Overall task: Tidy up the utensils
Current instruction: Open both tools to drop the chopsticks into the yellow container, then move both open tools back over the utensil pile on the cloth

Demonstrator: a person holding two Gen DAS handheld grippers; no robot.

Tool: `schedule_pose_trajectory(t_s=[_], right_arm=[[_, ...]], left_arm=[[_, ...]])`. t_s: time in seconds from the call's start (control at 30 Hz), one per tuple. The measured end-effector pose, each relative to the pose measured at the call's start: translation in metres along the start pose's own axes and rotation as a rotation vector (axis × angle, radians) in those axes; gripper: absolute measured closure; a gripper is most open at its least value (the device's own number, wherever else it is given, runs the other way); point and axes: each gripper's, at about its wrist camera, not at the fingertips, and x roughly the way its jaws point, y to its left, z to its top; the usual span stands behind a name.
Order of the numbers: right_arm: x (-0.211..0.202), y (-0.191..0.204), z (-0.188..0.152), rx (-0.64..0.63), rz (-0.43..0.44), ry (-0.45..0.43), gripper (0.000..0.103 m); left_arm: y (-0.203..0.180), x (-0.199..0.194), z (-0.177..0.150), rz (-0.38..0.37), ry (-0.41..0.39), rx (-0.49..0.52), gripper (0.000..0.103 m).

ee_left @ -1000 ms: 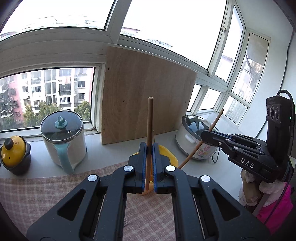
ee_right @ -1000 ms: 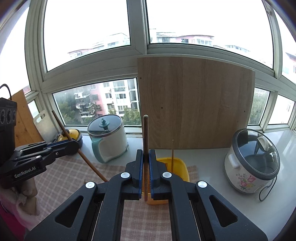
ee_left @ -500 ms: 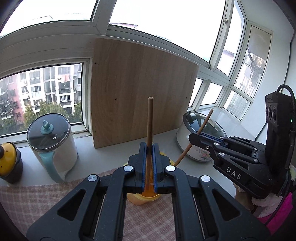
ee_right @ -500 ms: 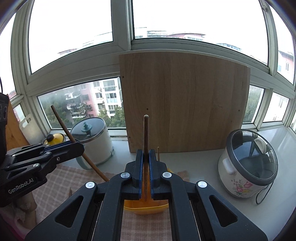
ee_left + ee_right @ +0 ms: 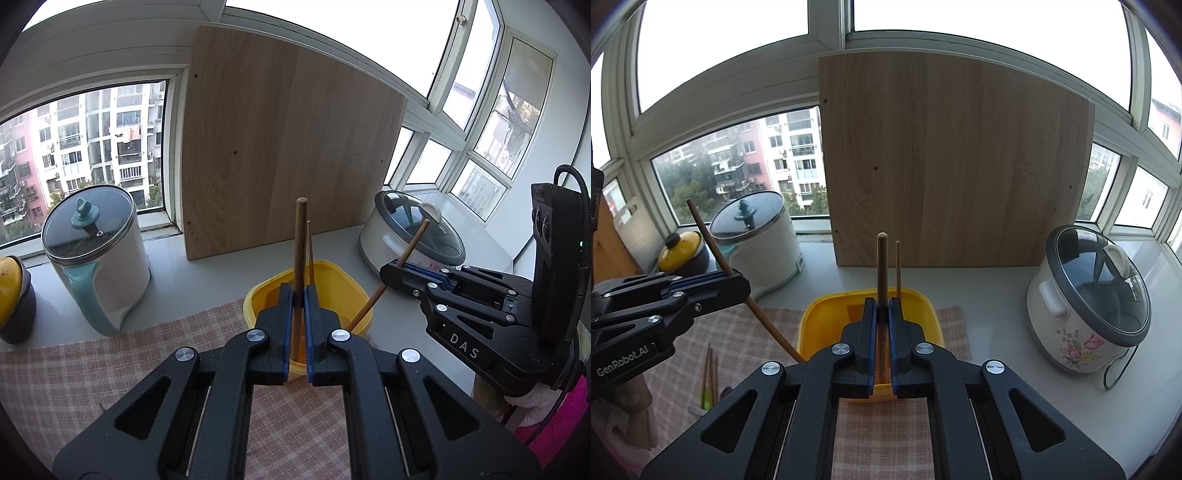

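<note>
- The left gripper [image 5: 299, 295] is seen clamped on a wooden stick [image 5: 300, 236], the handle end standing upright above the closed pads; the same gripper appears in the right wrist view at 9 o'clock, the stick slanting down toward the container's left rim.
- The right gripper [image 5: 882, 306] is likewise closed on a second wooden stick [image 5: 881, 266], held upright; in the left wrist view it is found at 3 o'clock with its stick angled down to the container's right side.
- Compared with a second ago, both grippers have been lowered and brought forward: the yellow container [image 5: 812, 325] was then small and mostly hidden behind the jaws, and is now larger and directly under both fingertips.
- The lower ends of both sticks are now seen at or just inside the container's rim; how deep they reach cannot be told, since the jaws cover them.
- A thin chopstick [image 5: 897, 266] is already standing in the container, at 12 o'clock beyond the right gripper's pads.
- More chopsticks [image 5: 710, 373] are left lying on the checked cloth [image 5: 955, 332], at 8 o'clock in the right wrist view.
- It is judged that the placing of the two held utensils is nearly done: only release remains, after which the loose ones on the cloth would be collected.
- The wooden board [image 5: 953, 162] is unchanged.
</note>
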Motion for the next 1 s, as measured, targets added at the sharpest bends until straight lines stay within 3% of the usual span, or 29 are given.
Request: schedule_pose_trajectory(t_s=[0.1, 0.13, 0.17, 0.2, 0.27, 0.73, 1.0], right_arm=[[0.002, 0.003, -0.003, -0.005, -0.007, 0.01, 0.099], [0.003, 0.003, -0.004, -0.006, -0.012, 0.015, 0.098], [0.003, 0.003, -0.005, -0.003, -0.015, 0.018, 0.09], [0.002, 0.002, -0.006, 0.001, -0.013, 0.018, 0.073], [-0.001, 0.002, -0.008, 0.013, -0.005, 0.006, 0.05], [-0.02, 0.004, -0.026, 0.047, 0.003, 0.005, 0.041], [-0.03, 0.011, -0.046, 0.058, 0.008, 0.005, 0.031]], left_arm=[[0.003, 0.0, -0.002, 0.007, 0.024, -0.016, 0.094], [0.004, -0.001, -0.003, 0.009, 0.027, -0.021, 0.079], [0.005, -0.003, -0.004, 0.012, 0.022, -0.024, 0.065], [0.007, -0.006, -0.006, 0.015, 0.014, -0.023, 0.063], [0.01, -0.01, -0.009, 0.021, 0.011, -0.02, 0.063], [0.051, -0.049, -0.041, 0.082, -0.004, -0.06, 0.063], [0.084, -0.074, -0.072, 0.143, 0.018, -0.077, 0.063]])
